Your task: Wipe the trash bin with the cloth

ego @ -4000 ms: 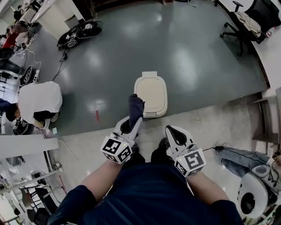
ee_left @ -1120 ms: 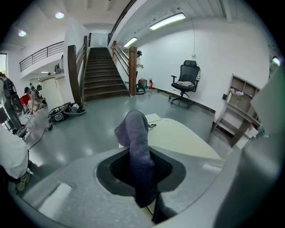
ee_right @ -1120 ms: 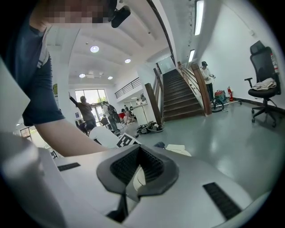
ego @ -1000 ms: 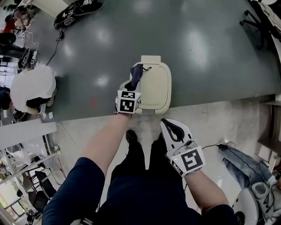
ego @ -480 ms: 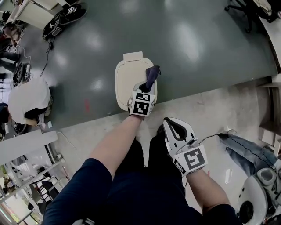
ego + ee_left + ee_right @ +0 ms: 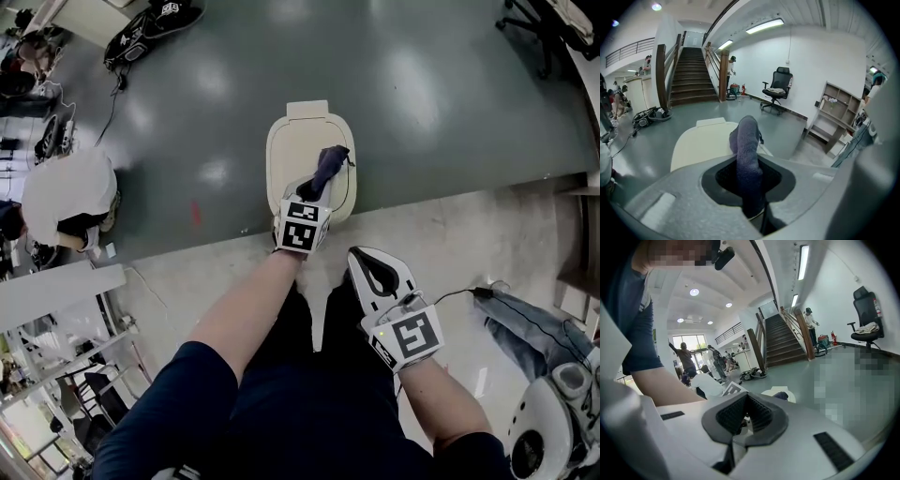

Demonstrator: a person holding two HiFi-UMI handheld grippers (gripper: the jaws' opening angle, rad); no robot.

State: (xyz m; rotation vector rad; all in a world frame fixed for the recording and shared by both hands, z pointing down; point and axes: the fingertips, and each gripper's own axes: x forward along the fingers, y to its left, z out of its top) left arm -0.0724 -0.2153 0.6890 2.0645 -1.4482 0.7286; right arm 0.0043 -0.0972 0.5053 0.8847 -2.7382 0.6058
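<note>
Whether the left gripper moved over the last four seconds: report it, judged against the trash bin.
Yes. The left gripper went forward, from short of the trash bin to over its lid, cloth at the lid's right side.

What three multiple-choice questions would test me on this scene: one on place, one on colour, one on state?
1. Where is the cloth?
A. on the floor
B. in the left gripper, over the bin
C. on a chair

2. What colour is the bin?
A. cream
B. red
C. black

3. The right gripper is:
A. wide open
B. shut, empty
C. shut on a bottle

Answers:
1 B: the left gripper view shows the jaws clamped on the cloth above the lid.
2 A: the lid is pale cream against the grey floor.
3 B: its jaws meet with nothing between them.
</note>
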